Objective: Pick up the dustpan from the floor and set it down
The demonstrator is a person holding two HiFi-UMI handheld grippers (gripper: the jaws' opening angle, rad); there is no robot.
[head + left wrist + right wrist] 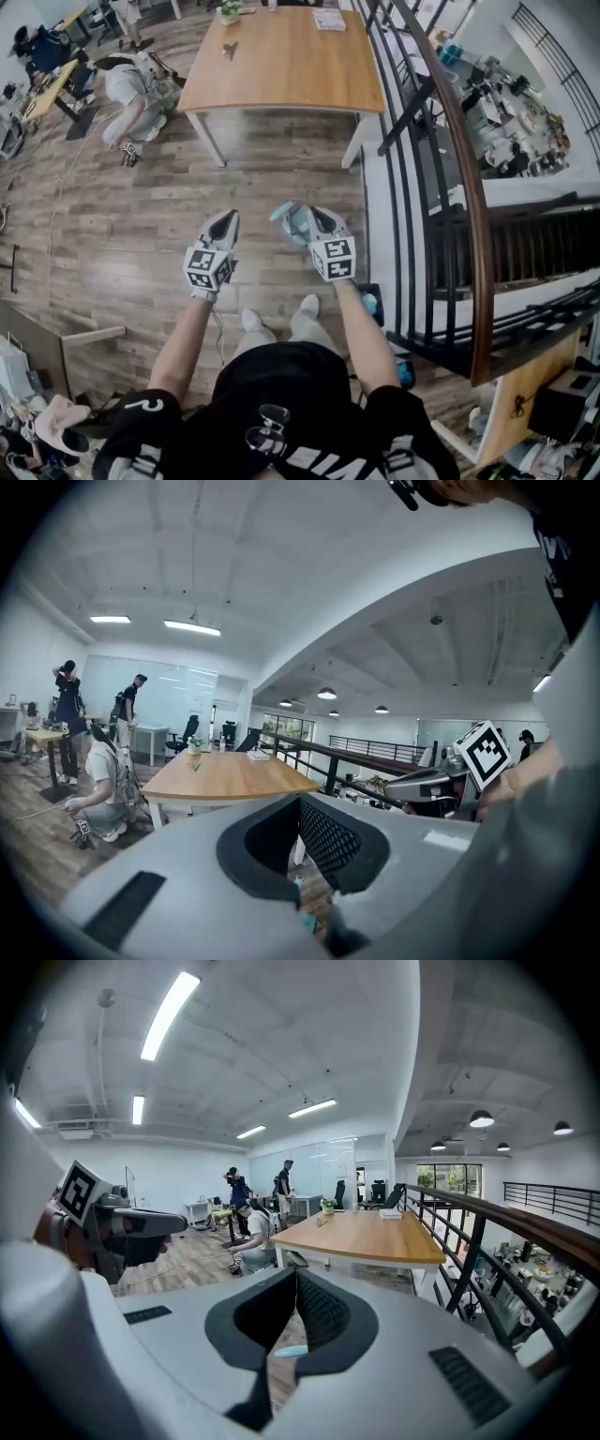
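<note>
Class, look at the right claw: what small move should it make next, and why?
Probably lower it toward the wooden floor: the right claw is shut on the pale blue dustpan, held above the boards, not yet set down.

White "?" on black sleeve (150, 405); shirt (281, 375) lettering cut off, unreadable.

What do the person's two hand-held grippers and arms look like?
Both the left hand-held gripper and the right hand-held gripper have pale grey, tapered shells with dark inner pads. Each carries a white cube with black square markers. The person wears a black T-shirt with white print; short sleeves, forearms bare.
</note>
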